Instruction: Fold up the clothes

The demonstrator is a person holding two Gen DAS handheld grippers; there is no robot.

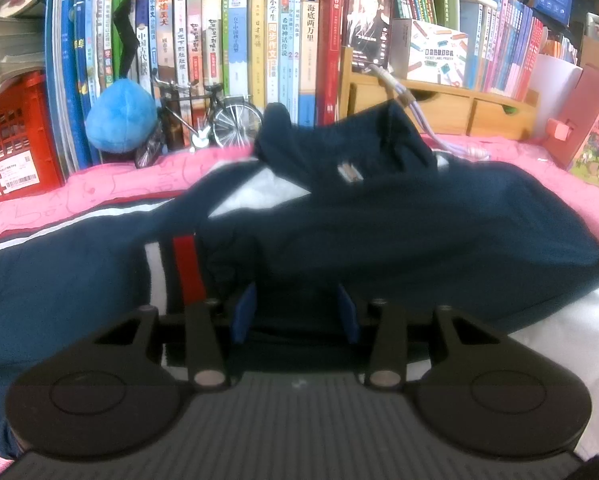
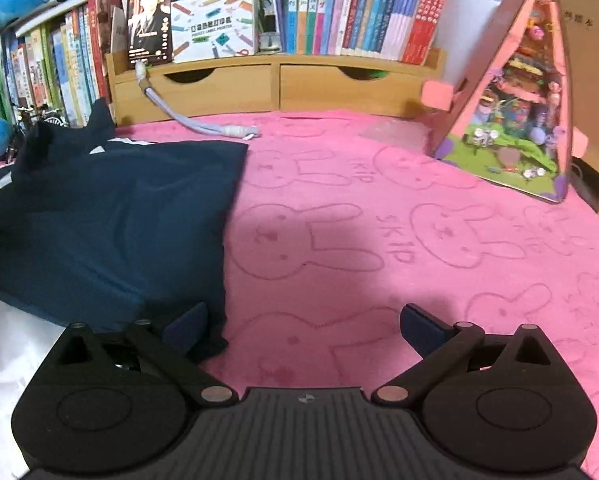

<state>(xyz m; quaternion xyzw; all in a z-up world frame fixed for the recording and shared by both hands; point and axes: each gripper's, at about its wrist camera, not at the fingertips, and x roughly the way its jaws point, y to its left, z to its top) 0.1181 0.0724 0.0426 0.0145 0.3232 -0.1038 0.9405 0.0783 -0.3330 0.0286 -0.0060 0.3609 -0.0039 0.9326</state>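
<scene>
A navy jacket [image 1: 379, 232] with white and red stripes lies bunched on a pink rabbit-print blanket [image 2: 379, 220]. The cloth looks blurred in the left wrist view. My left gripper [image 1: 295, 312] is shut on a thick fold of the jacket, and dark cloth fills the gap between its blue pads [image 1: 243, 312]. In the right wrist view the jacket [image 2: 99, 220] covers the left side. My right gripper [image 2: 303, 328] stands wide open over bare blanket. Its left finger [image 2: 187, 328] is beside the jacket's near corner, and nothing is held.
At the back are rows of books, a wooden drawer shelf [image 2: 275, 84], a phone [image 2: 151, 16] with its cable [image 2: 203, 126] trailing on the blanket, and a pink triangular toy house [image 2: 515, 120] on the right. A model bicycle [image 1: 219, 120], blue plush [image 1: 121, 120] and red crate [image 1: 11, 140] stand far left.
</scene>
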